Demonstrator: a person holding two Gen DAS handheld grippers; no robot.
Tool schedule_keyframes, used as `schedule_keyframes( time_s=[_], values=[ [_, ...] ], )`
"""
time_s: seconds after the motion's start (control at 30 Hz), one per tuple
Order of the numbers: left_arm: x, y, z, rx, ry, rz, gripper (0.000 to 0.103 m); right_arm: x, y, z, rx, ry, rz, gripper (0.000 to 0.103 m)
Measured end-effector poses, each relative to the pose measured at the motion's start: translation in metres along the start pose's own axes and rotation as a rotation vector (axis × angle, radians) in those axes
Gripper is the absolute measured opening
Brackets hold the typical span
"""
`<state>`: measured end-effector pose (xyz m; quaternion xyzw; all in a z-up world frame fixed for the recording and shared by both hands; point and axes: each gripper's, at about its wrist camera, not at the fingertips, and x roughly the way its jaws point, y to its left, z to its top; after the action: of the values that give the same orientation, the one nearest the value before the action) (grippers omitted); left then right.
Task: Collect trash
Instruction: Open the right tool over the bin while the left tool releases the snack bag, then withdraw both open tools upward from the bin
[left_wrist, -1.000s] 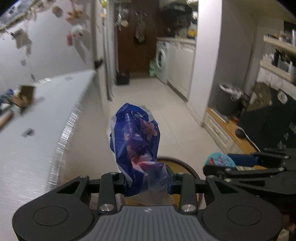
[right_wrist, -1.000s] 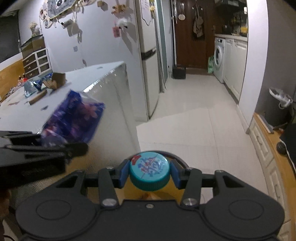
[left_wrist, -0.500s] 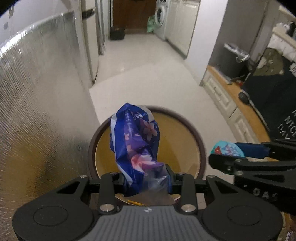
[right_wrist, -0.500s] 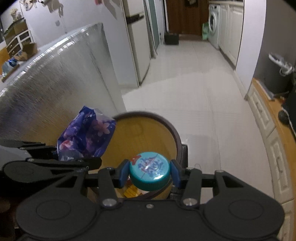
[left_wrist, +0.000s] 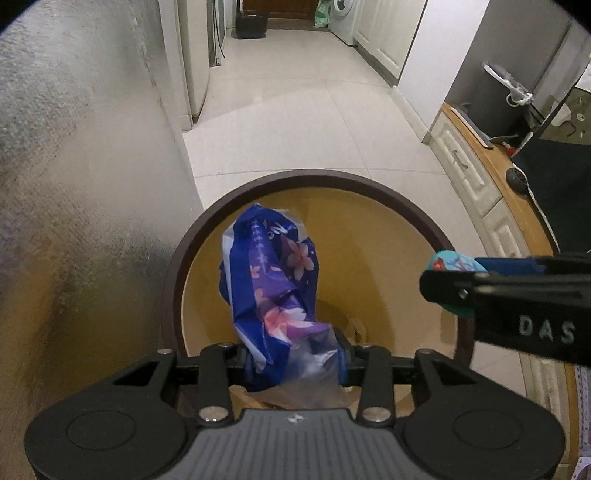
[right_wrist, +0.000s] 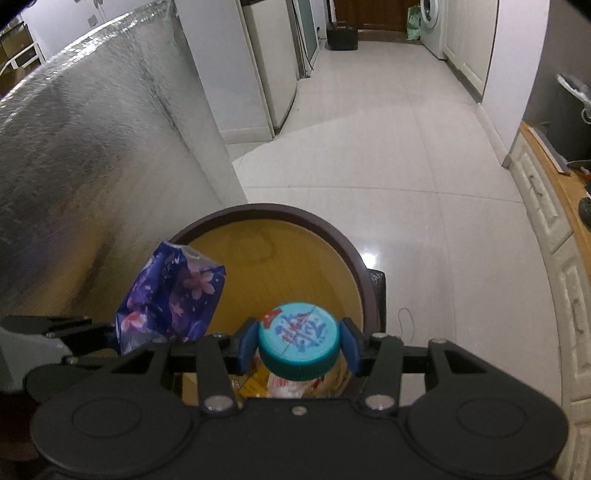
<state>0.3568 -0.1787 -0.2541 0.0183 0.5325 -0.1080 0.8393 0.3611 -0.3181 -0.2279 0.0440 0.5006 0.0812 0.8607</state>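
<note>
Both grippers point steeply down over the open bin (left_wrist: 173, 280), which stands on the tiled floor (left_wrist: 295, 122) just beside the silver wall of the counter (left_wrist: 74, 184).

The left gripper (left_wrist: 293, 356) has the crumpled blue wrapper (left_wrist: 273, 280) with pink flowers between its fingers; its jaws have just been opening a little, but the wrapper stands upright between them and has not fallen. The right gripper (right_wrist: 297, 345) pinches a jar by its teal lid (right_wrist: 298, 336), the blue pads (right_wrist: 245, 345) pressed on both sides of the lid.

One second ago both cameras looked across the room, with the counter top and the far kitchen in view and only a thin edge of the bin under the grippers. Now the bin fills the lower middle of both views, and the counter top is out of sight.

The left view shows the right gripper from the side, above the bin's right rim, and the dark furniture on the far right. The right view shows the pale body of the jar (right_wrist: 284, 387) under the lid, and small yellow scraps (right_wrist: 251, 387) inside the bin.
</note>
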Motion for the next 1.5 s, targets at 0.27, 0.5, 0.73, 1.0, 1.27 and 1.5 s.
schedule_keyframes(
  time_s=[0.27, 0.5, 0.73, 1.0, 1.27, 1.5],
  values=[
    [0.013, 0.002, 0.008, 0.008, 0.016, 0.019, 0.072, 0.029, 0.003, 0.021, -0.008, 0.022, 0.001, 0.049],
    [0.015, -0.002, 0.005, 0.022, 0.041, 0.021, 0.09, 0.035, 0.001, 0.025, 0.02, 0.028, 0.008, 0.059],
    [0.013, -0.005, 0.0, 0.008, 0.077, 0.007, 0.098, 0.031, -0.004, 0.017, 0.008, 0.049, 0.011, 0.062],
    [-0.002, -0.006, -0.008, 0.002, 0.093, -0.01, 0.103, 0.013, -0.007, 0.002, -0.004, 0.056, 0.009, 0.074],
    [-0.021, -0.008, -0.018, 0.013, 0.084, -0.008, 0.103, -0.002, -0.009, -0.008, 0.01, 0.046, 0.009, 0.088],
    [-0.037, -0.004, -0.026, -0.001, 0.077, 0.012, 0.103, -0.017, -0.005, -0.013, 0.0, 0.031, -0.008, 0.101]
  ],
)
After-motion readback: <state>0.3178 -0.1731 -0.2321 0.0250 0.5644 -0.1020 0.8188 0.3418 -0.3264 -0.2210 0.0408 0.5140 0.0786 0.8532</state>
